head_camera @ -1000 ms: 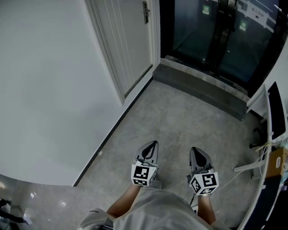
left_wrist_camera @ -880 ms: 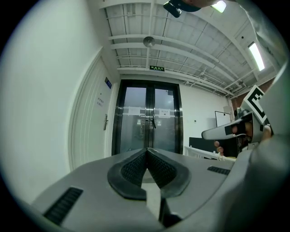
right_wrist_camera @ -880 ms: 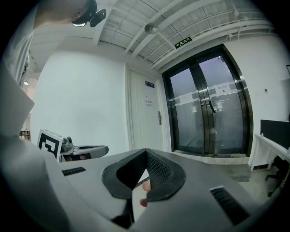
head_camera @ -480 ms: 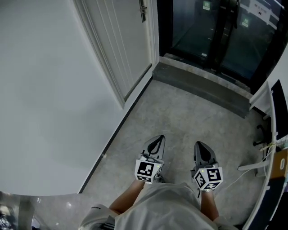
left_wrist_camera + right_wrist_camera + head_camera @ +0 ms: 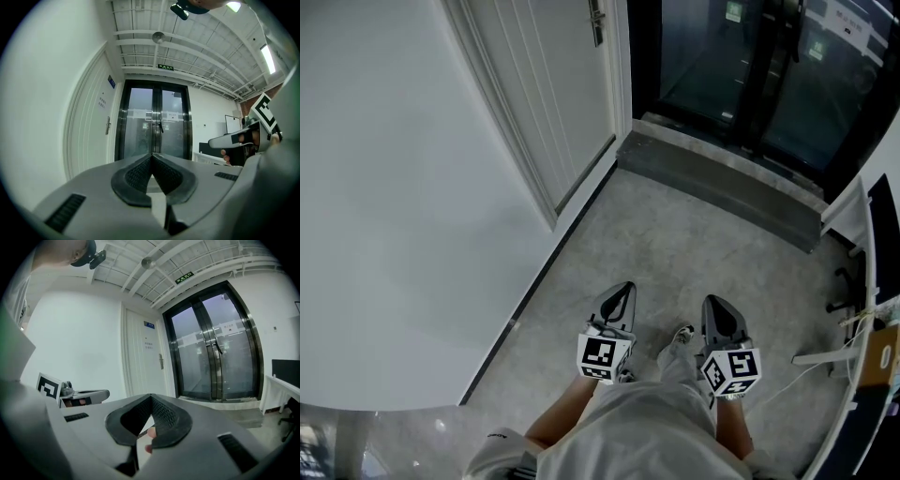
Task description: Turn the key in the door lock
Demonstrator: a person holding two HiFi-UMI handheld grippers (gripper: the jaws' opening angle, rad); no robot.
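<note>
The white door (image 5: 553, 84) stands ahead on the left, and its handle and lock plate (image 5: 597, 21) are at the top edge of the head view. The handle and lock plate (image 5: 108, 125) (image 5: 161, 361) are small and far off in both gripper views; no key can be made out. My left gripper (image 5: 623, 289) (image 5: 152, 155) is held level over the floor with its jaws together and nothing between them. Beside it, my right gripper (image 5: 715, 304) (image 5: 151, 397) is also shut and empty. Both point toward the doorway, well short of the door.
Dark glass double doors (image 5: 750, 66) stand straight ahead behind a raised stone threshold (image 5: 722, 183). A white desk (image 5: 862, 272) with a monitor, a cable and a chair base lines the right side. A white wall (image 5: 394, 187) runs along the left. My shoe (image 5: 680, 336) shows between the grippers.
Both grippers have advanced together across the floor toward the door, staying shut. A shoe has stepped into view between them.
</note>
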